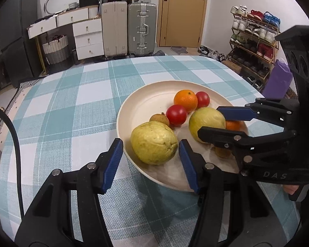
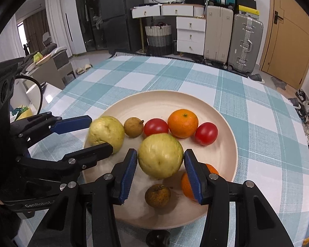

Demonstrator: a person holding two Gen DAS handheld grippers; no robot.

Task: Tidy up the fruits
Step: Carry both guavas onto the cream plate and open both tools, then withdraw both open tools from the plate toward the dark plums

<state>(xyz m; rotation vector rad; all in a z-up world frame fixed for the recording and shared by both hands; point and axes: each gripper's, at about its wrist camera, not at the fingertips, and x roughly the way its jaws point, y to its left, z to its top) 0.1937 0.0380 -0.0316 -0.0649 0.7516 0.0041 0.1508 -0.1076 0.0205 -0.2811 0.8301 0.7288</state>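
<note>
Both tongs look parked apart around a lumpy yellow-green guava each, left gripper [image 1: 150, 154] and right gripper [image 2: 160, 173], both fruits in the big cream plate [image 2: 226, 144], so next comes squeezing and lifting.

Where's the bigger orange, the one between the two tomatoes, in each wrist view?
Left wrist: the orange sits at the far side of the plate, right of centre, behind the left claw.
Right wrist: the orange is right of centre, beyond the right claw.
Shared landmark: the silver suitcase beside the door.
</note>
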